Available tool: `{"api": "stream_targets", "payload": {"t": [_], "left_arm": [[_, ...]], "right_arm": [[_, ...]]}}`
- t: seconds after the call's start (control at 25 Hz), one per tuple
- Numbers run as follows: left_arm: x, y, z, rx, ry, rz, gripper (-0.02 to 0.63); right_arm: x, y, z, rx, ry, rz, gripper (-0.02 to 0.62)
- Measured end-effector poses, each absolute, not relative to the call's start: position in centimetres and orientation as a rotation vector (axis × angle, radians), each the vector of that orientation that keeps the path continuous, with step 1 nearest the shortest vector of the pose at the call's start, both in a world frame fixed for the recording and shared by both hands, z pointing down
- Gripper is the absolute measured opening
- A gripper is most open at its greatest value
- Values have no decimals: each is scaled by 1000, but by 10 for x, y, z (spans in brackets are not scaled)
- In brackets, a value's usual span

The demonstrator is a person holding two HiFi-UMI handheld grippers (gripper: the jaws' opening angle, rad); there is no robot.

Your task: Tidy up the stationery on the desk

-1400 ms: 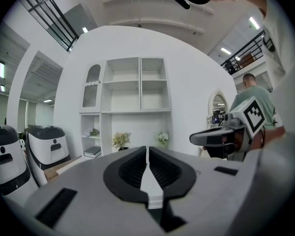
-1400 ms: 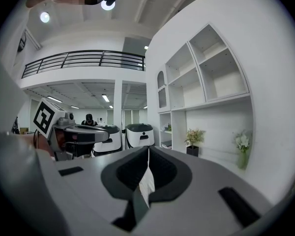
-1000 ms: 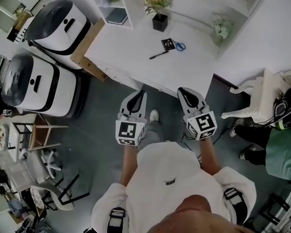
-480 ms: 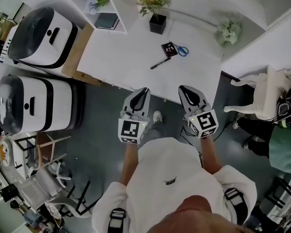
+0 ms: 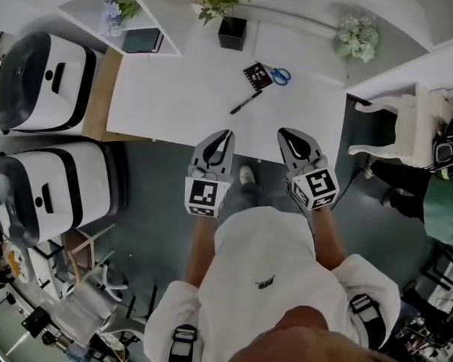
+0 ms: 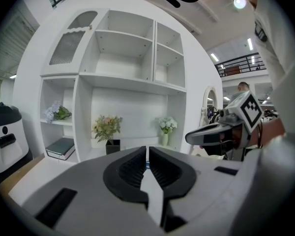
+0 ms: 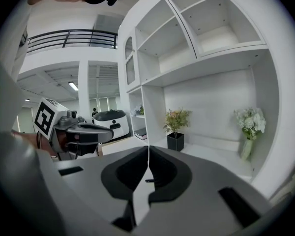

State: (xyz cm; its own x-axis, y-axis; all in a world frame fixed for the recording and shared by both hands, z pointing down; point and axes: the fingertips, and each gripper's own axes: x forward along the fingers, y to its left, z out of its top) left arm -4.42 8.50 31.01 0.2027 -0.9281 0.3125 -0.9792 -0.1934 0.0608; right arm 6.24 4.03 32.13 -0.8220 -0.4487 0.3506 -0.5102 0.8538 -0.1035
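- Since a second ago the white desk [image 5: 174, 104] has drawn in toward the person, and the tips of both grippers now reach over its front edge.
- The slim black pen [image 5: 245, 102] lies at a slant on the desk, ahead of and between the two grippers, apart from both.
- Just beyond the pen lie a small black patterned notebook [image 5: 256, 75] and blue-handled scissors [image 5: 279, 75], side by side.
- The left gripper [image 5: 226, 135] is clenched, its jaws pressed together with nothing between them.
- The right gripper [image 5: 285, 133] is likewise clenched and empty.
- At the back of the desk stand a black square pot of yellow flowers [image 5: 232, 32] and a vase of white flowers [image 5: 357, 38].
- A dark book [image 5: 142, 41] lies in a shelf bay at the left.
- A white chair [image 5: 408, 130] stands to the desk's right.
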Motion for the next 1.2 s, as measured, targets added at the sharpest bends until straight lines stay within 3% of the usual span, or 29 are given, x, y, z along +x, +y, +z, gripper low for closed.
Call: {"api": "stream_targets", "payload": {"t": [1.2], "left_arm": [[-43, -17, 476, 2218, -1529, 602, 0]], "right_arm": [[33, -15, 459, 673, -2575, 437, -3]]}}
